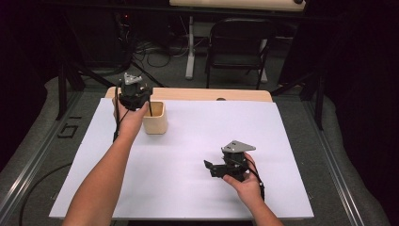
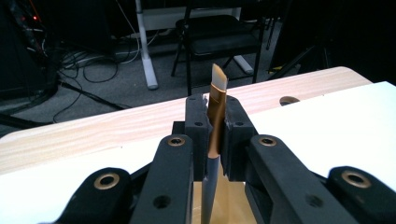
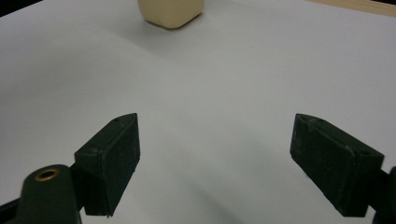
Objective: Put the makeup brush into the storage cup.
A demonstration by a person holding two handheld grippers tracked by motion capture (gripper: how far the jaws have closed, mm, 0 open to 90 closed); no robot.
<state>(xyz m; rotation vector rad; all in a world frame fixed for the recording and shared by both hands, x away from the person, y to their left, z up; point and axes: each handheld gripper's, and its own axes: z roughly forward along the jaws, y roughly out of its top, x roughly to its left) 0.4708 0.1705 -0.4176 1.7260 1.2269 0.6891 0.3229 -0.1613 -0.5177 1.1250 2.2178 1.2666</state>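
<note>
Nearest to me, my right tongs (image 1: 217, 167) hover low over the white sheet covering the desk (image 1: 197, 155), jaws spread wide apart with nothing between them (in the right gripper view there is just bare white between the two black pads (image 3: 112, 161)). That hand seems to be idle for now.

Farther out and to my left, my left tongs (image 1: 135, 96) sit right above the small cream-coloured square cup (image 1: 155, 118), which stands upright near the far left corner of the sheet, well apart from the right tongs. In the left gripper view these tongs (image 2: 215, 135) are clamped on a slim brush with a grey handle, a golden metal ferrule and a pale flat angled tip (image 2: 215, 105). The brush stands nearly upright, tip up, its handle running down between the jaws toward the cup's opening just below; I cannot tell whether the handle's end already touches the inside of the cup.

My judgement: the brush is picked and carried to the cup, so most of the work is done. What is left is to lower it, spread the jaws and draw the hand clear.

Beyond the desk's pale wooden far edge (image 1: 188, 93) stands a black folding chair (image 1: 235, 44).
</note>
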